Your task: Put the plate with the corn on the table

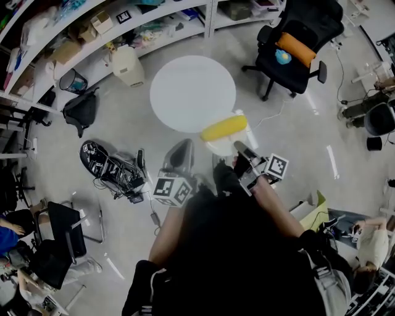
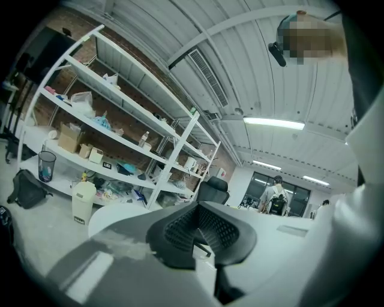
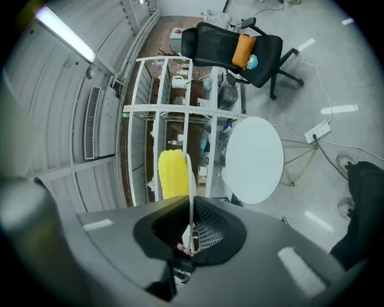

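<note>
Head view, one corn (image 1: 223,128), one plate (image 1: 217,148) pinched by right tongs (image 1: 238,147), left tongs (image 1: 184,147) closed

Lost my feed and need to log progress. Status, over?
Status: right gripper shut on plate rim; left gripper shut, empty. Corn on plate, held at table near edge, not set down. Nothing seen blocking.

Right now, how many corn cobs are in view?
1. The corn cob lies on the plate gripped by the right gripper, by the white table's near edge. Cluttered shelves could hide others.
</note>
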`<action>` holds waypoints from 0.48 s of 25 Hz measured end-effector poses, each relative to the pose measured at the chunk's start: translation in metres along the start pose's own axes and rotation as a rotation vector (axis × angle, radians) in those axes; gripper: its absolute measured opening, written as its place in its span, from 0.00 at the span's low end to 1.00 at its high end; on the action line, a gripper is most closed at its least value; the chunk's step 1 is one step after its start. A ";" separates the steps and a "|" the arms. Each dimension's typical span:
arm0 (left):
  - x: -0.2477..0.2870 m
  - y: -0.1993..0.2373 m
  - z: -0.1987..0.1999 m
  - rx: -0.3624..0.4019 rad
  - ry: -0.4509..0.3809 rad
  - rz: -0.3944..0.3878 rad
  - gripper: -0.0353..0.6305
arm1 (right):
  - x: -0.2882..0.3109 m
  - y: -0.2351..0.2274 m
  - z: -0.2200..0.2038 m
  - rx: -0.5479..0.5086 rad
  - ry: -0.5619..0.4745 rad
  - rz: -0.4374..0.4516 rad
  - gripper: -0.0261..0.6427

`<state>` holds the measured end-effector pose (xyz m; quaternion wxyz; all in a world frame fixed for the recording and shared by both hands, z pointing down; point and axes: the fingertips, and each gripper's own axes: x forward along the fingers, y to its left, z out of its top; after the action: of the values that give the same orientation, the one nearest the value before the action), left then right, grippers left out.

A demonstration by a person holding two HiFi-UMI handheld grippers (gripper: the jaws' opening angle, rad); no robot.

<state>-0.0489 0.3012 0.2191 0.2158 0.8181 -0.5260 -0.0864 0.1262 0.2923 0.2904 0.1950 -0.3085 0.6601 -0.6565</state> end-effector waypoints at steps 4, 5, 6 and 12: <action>0.025 -0.001 0.001 -0.015 0.004 0.013 0.06 | 0.012 0.002 0.023 0.017 0.015 0.009 0.08; 0.031 0.000 0.001 -0.017 0.005 0.016 0.06 | 0.015 0.002 0.028 0.019 0.017 0.014 0.08; 0.036 0.001 0.000 -0.018 0.006 0.018 0.06 | 0.018 0.002 0.033 0.018 0.019 0.018 0.08; 0.067 0.009 0.006 -0.003 0.011 0.043 0.06 | 0.040 0.003 0.065 0.004 0.041 0.025 0.08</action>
<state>-0.0296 0.2367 0.2231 0.2217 0.8069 -0.5420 -0.0780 0.1399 0.2174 0.2897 0.1902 -0.2866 0.6664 -0.6616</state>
